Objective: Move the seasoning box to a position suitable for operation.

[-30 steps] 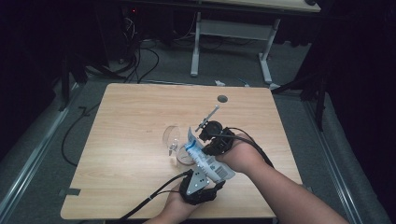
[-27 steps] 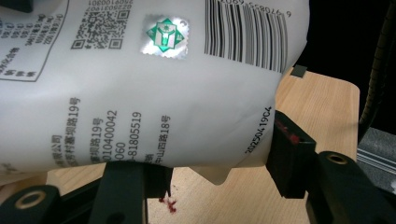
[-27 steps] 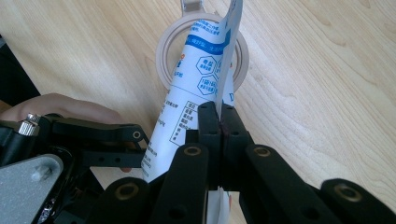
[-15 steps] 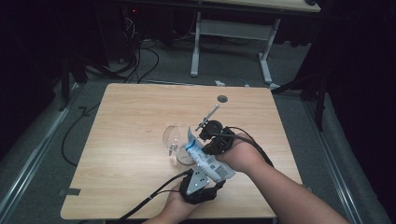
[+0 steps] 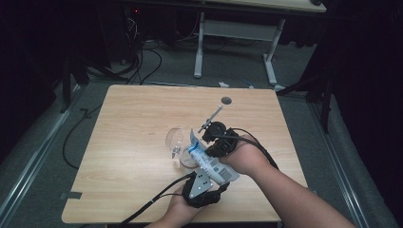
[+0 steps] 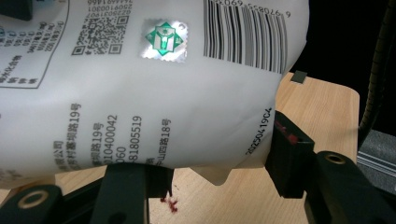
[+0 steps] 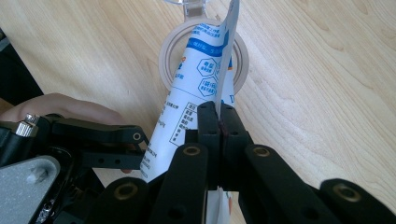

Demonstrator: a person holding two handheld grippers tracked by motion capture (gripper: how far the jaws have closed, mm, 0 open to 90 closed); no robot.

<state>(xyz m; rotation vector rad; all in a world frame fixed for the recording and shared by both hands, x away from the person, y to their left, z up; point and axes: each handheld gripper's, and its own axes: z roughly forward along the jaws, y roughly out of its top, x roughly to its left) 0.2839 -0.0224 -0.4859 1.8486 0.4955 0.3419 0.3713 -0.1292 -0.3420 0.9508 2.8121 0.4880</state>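
Observation:
A white pouch (image 5: 212, 163) with blue print and a barcode is held tilted between both grippers over the wooden table (image 5: 133, 123). My left gripper (image 5: 213, 175) grips its lower, fuller end; in the left gripper view the pouch (image 6: 140, 93) bulges between the jaws of my left gripper (image 6: 210, 158). My right gripper (image 5: 208, 138) is shut on the pouch's thin upper edge, and in the right gripper view the flat seam of the pouch (image 7: 196, 79) is pinched where my right gripper (image 7: 218, 114) closes. The pouch's top corner hangs over a round clear container (image 7: 170, 51) whose lid (image 5: 174, 137) is flipped open.
A small round hole (image 5: 226, 100) sits near the table's far edge. A few red specks (image 6: 171, 203) mark the wood under the pouch. Cables trail off the near edge. A tape strip (image 5: 71, 195) sits at the front left corner. A second desk's legs (image 5: 199, 42) stand behind.

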